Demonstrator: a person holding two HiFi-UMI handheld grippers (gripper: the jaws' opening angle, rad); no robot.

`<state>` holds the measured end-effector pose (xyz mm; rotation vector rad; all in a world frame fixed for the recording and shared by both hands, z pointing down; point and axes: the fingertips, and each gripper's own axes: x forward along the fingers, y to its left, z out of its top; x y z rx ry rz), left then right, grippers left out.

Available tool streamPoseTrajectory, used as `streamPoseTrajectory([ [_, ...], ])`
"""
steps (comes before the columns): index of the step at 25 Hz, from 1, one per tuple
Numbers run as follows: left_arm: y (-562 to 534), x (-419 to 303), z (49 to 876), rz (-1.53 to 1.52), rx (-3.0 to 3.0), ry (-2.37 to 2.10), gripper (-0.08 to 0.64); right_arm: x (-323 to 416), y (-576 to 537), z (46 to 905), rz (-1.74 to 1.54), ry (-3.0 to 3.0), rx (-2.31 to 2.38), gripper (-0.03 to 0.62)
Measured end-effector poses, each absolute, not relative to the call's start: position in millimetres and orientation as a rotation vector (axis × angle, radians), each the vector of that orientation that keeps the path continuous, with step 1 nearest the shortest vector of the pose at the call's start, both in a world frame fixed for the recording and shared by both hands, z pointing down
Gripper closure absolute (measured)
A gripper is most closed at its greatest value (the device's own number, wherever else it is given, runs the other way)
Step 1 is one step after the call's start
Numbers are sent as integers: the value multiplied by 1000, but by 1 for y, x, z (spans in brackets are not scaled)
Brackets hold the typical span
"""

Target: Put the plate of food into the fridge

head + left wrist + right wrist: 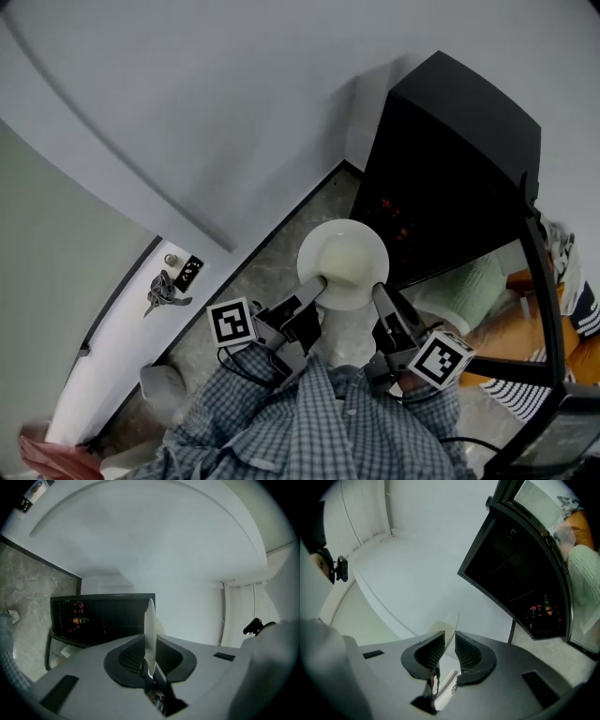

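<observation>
My left hand-held gripper (317,286) and right hand-held gripper (379,292) each pinched the round white plate (342,251), the open black fridge (450,169) just beyond it.

From nine o'clock round to one, a plain pale grey wall (187,112) fills your head view. At its foot a dark skirting strip (287,209) runs up toward one o'clock, edging the speckled stone floor (272,272) beneath you. At eight o'clock stands a white door (111,347) with a dark lever handle (161,292). The light is soft and even.
</observation>
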<state>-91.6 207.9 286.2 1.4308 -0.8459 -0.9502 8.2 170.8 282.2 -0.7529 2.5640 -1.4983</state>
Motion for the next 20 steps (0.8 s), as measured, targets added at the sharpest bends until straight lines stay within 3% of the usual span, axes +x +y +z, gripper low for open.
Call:
streamPoseTrajectory([
  [20, 87, -106, 300, -696, 1493, -595, 509, -1, 84, 296, -1438, 2272, -1094, 518],
])
